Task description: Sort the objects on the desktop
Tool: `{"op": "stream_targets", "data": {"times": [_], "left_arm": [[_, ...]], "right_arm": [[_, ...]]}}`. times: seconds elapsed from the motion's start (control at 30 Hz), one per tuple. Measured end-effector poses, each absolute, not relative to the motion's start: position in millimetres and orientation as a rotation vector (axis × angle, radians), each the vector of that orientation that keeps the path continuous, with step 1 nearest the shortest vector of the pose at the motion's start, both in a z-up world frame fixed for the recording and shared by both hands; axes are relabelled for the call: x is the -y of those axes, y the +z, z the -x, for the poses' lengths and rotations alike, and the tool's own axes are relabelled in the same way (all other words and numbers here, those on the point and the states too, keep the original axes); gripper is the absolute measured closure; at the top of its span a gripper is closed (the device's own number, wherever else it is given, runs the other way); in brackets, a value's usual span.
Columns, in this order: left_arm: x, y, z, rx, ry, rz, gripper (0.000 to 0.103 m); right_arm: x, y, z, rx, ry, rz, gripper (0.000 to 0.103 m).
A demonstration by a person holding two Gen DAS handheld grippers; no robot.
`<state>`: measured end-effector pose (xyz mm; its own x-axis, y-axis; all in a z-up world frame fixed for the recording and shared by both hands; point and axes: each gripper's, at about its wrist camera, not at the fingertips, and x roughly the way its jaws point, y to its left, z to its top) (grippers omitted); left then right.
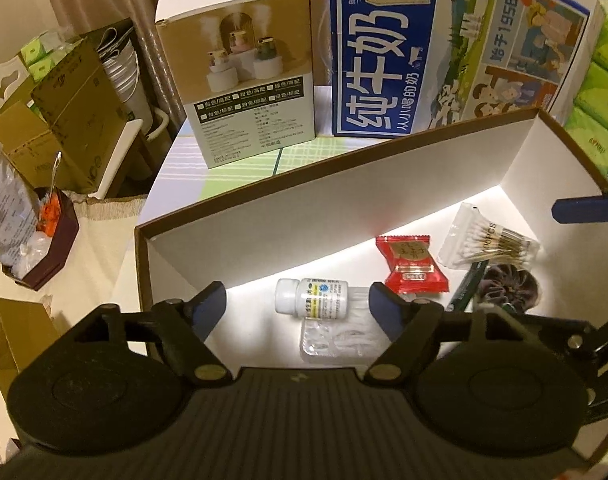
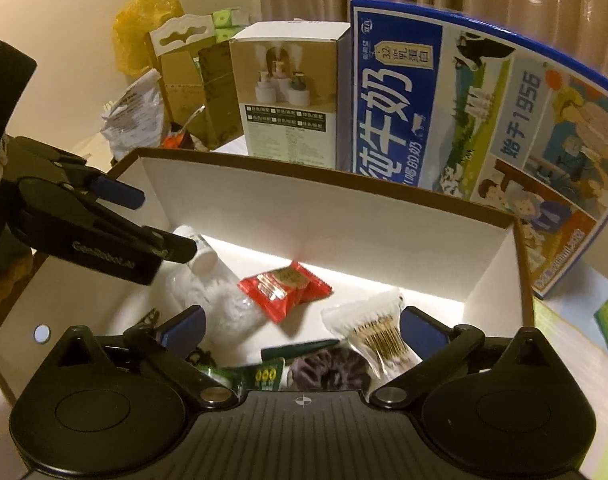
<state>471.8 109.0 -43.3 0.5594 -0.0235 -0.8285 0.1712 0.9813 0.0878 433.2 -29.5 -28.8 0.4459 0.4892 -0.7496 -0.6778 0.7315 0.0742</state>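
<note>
A white-lined cardboard box (image 1: 304, 216) holds the sorted items. Inside lie a white pill bottle (image 1: 311, 295), a clear plastic pack (image 1: 339, 336), a red snack packet (image 1: 411, 265), a bag of cotton swabs (image 1: 489, 238), a green pen (image 1: 465, 286) and a dark scrunchie (image 1: 507, 284). My left gripper (image 1: 298, 304) is open and empty above the pill bottle. My right gripper (image 2: 302, 328) is open and empty over the box's near side, above the red packet (image 2: 286, 290), swabs (image 2: 377, 334) and scrunchie (image 2: 329, 368). The left gripper (image 2: 144, 220) also shows in the right wrist view.
A humidifier box (image 1: 244, 84) and a blue milk carton box (image 1: 443, 52) stand behind the sorting box. Green tissue packs (image 1: 599, 92) are stacked at the right. Cardboard boxes (image 1: 60, 120) and a dark box of clutter (image 1: 44, 236) lie to the left.
</note>
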Motion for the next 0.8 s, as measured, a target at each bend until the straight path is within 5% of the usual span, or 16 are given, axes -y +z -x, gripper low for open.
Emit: {"op": "stream_targets", "data": {"times": [0.8], "left_arm": [[-92, 19, -375, -0.817, -0.090, -0.134, 0.004]], "right_arm": [[75, 8, -352, -0.827, 0.664, 0.195, 0.002]]}}
